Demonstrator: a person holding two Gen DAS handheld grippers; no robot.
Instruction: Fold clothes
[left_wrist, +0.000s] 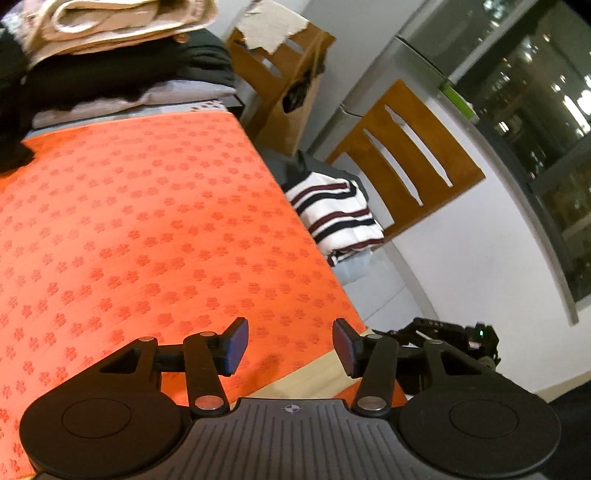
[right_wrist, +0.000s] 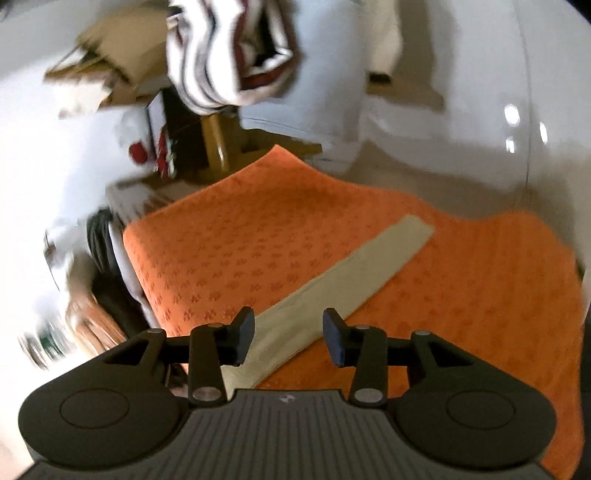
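I'm holding the left gripper (left_wrist: 290, 345) over the orange patterned cloth (left_wrist: 147, 229) at the table's near corner, jaws spread wide, gripping nothing. I'm watching a stack of folded clothes (left_wrist: 122, 62) sitting at the far end. A striped garment (left_wrist: 336, 218) is resting on the wooden chair (left_wrist: 410, 158) beside the table. The right gripper (right_wrist: 289, 338) is hovering, jaws wide and empty, above a beige strip (right_wrist: 354, 273) lying diagonally on the cloth.

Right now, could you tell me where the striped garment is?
In the left wrist view the striped garment lies heaped on the seat of a wooden chair, just off the right edge of the orange tablecloth.
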